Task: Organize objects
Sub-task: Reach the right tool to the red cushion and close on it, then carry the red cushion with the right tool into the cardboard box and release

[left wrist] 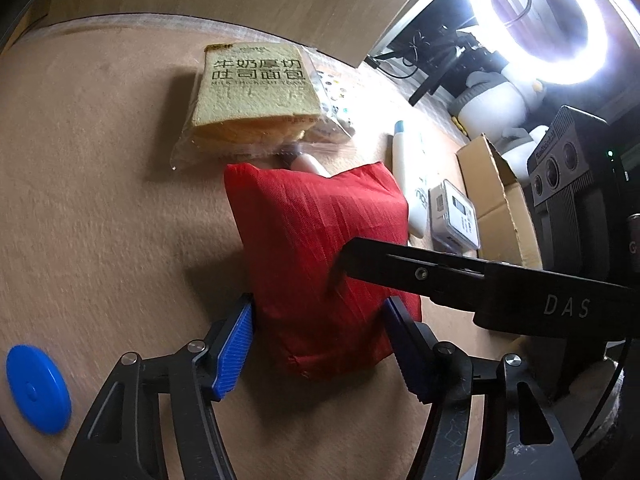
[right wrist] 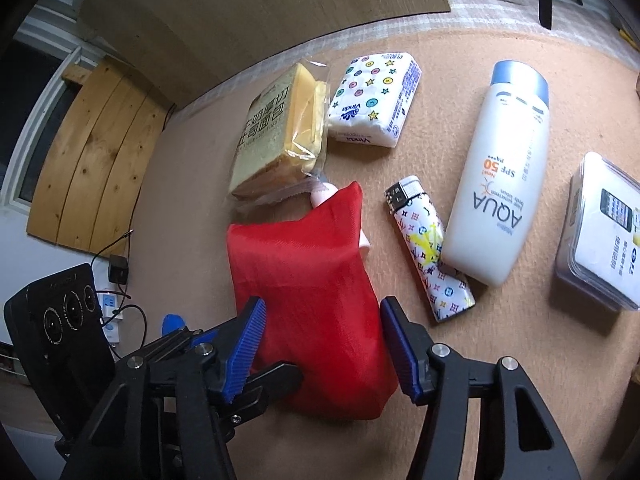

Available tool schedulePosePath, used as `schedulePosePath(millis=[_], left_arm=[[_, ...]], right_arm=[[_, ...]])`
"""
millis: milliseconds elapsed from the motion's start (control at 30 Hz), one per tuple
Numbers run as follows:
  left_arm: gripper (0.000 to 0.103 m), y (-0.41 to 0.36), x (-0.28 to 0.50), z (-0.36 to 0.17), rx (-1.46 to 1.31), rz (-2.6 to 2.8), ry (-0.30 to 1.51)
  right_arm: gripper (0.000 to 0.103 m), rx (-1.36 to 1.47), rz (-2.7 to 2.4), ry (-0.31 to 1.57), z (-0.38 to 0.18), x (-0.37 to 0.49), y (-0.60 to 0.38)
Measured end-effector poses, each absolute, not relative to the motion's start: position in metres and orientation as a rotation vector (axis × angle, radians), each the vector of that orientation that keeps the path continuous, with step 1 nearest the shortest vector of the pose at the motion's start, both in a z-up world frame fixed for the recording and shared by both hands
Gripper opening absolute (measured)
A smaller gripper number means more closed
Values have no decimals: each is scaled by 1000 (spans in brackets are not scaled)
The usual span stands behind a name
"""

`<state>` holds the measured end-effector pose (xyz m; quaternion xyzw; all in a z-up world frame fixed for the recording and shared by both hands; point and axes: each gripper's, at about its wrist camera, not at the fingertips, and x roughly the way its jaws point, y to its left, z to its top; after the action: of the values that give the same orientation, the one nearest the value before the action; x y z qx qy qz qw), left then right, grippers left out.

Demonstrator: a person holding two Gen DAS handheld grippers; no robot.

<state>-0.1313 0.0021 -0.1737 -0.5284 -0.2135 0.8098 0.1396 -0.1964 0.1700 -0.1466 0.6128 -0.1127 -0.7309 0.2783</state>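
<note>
**Left wrist view: both grippers bracketing the red bag**

Left wrist view puts the red bag [left wrist: 320,256] between my left gripper [left wrist: 320,344], its blue pads [left wrist: 236,352] right at the bag's lower sides. They look to be touching the cloth, though I cannot tell whether they are really pinching yet. The right gripper [right wrist: 320,344] straddles the same bag from the other side; its pads sit at the edges of the fabric and I cannot tell if they bite either. No earlier frame helps me here.

The bag lies on the tan table [right wrist: 520,360], just below the bread [right wrist: 276,136] and beside the lighter [right wrist: 430,248]. Something pink [right wrist: 320,196] pokes out of its far end (probably an item already inside). Tissues [right wrist: 374,100], a lotion bottle [right wrist: 500,172] and a clear box [right wrist: 604,232] lie near.

My judgement: the step is taking hold of the bag with 2 grippers, likely to open its mouth. I would pinch only 1 layer per gripper, close gently since the cloth will slip and bunch, and lift evenly so the pink item does not slide out.
</note>
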Motion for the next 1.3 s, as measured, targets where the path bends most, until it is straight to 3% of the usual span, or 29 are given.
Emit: schedulePosePath(millis=[600,1300], left_arm=[[63,49,-101,-158,-1503,2312,-546],[63,162,-135,-78,-1284,2303,-377]], right_arm=[[56,1623,-2028,-322,-137,-164,211],[56,1471,-2249,-435,-68,-166,324]])
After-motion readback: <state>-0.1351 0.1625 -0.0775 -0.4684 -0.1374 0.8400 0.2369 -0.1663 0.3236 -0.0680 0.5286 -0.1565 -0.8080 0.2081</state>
